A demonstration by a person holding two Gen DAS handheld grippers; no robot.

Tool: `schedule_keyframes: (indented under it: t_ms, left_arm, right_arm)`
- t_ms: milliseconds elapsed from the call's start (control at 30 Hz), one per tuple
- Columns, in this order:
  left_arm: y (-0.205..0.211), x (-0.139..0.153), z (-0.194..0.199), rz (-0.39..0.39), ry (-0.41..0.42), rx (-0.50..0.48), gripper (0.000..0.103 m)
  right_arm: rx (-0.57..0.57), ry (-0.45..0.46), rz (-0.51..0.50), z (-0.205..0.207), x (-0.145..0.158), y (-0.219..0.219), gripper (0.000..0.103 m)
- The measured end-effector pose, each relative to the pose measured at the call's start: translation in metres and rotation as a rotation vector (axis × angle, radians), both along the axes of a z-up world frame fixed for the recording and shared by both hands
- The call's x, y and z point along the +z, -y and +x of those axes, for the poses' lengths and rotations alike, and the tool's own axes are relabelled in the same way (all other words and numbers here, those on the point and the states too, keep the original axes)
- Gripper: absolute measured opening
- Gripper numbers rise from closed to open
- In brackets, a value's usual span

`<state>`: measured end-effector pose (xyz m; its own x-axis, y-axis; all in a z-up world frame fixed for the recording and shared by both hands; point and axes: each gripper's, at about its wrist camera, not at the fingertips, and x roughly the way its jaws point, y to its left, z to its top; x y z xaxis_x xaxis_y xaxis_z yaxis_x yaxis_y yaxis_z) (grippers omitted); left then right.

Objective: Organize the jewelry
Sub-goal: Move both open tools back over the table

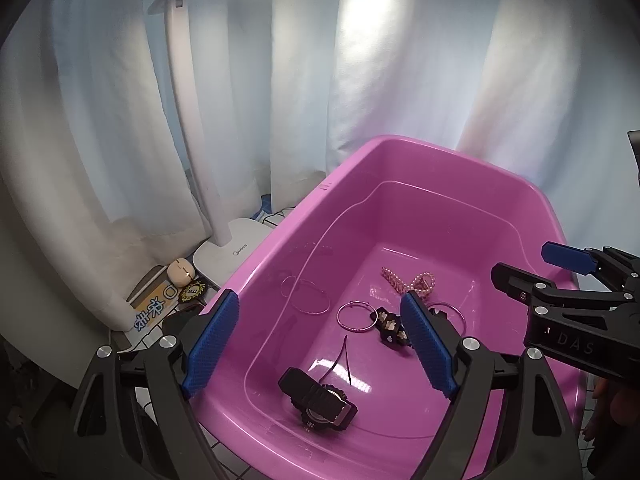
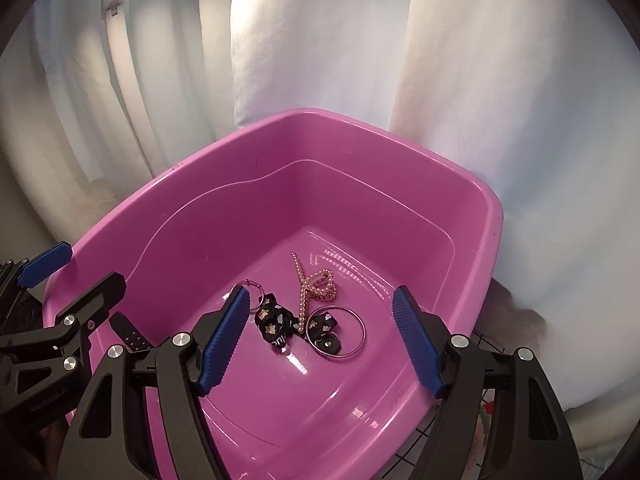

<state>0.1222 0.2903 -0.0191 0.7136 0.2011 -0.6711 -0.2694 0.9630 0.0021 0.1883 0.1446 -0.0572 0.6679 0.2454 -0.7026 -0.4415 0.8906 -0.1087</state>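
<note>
Black watch (image 1: 318, 399) lies on the floor of the pink tub (image 1: 256, 268), just below and between the wide-open, empty fingers of the left claw (image 1: 320, 344): likely rigid, fairly heavy case with a flexible strap, best pinched across the case. Beyond it lie thin hoop earrings (image 1: 354, 317), probably light and slippery. Right claw (image 2: 320, 340) hangs open and empty over the pearl clip (image 2: 314, 286).

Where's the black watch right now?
In the left wrist view the black watch lies on the floor of the pink tub, at its near end, closer to the camera than the hoop earring. Neither gripper is holding it.
</note>
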Motion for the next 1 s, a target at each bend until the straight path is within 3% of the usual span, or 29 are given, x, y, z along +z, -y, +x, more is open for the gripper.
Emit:
schedule_keyframes:
  t_ms: [533,1000]
  left_arm:
    - [0.013,0.015,-0.02,0.018,0.023,0.003,0.081]
    - [0.065,0.028,-0.042,0.019,0.037,-0.057,0.081]
  right_arm:
    - [0.002,0.034,0.045,-0.023,0.016,0.019,0.071]
    - [-0.061,0.073,0.098,-0.057,0.03,0.078,0.071]
